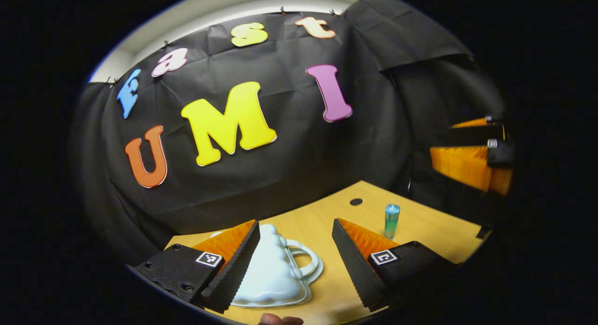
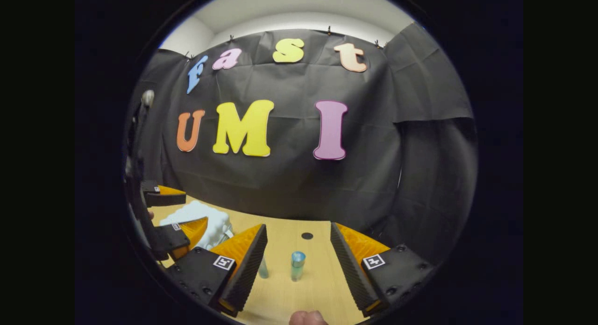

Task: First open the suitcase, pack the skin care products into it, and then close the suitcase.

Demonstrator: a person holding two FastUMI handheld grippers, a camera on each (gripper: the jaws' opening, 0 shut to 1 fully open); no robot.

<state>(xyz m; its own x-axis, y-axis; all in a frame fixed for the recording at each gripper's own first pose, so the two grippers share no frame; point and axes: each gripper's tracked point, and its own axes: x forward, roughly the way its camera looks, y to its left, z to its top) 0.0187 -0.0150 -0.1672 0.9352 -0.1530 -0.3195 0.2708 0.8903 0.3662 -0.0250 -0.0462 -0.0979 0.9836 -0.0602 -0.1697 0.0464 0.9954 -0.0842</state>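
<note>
- Two grippers, both w/ jaws spread wide, nothing pinched between them.
- Left gripper [image 1: 295, 250] hangs low over the table [image 1: 434, 231], tilted; its jaws frame the suitcase [image 1: 273, 269] – white, bumpy cloud-like shell, lid down, flat on the table, handle loop toward the right jaw. Left finger covers part of the shell; can't tell if it touches.
- Fingertip of a person's hand [image 1: 280, 320] peeks in at bottom edge of left gripper view.
- Further out in left gripper view: small bottle [image 1: 391, 221], clear green-blue w/ pale blue cap, upright, well apart from the suitcase, toward the table's right side. Dark round hole [image 1: 356, 201] in the tabletop near the far edge.
- Right gripper [image 2: 299, 259] also low over the table, jaws framing the same bottle, upright between them, not touched. Second clear bottle [image 2: 263, 268] just beside the left finger, partly hidden by it.
- In right gripper view the suitcase sits near the table's left edge, w/ the left gripper over it.
- Black cloth wall [image 2: 289, 185] behind the far edge.
</note>
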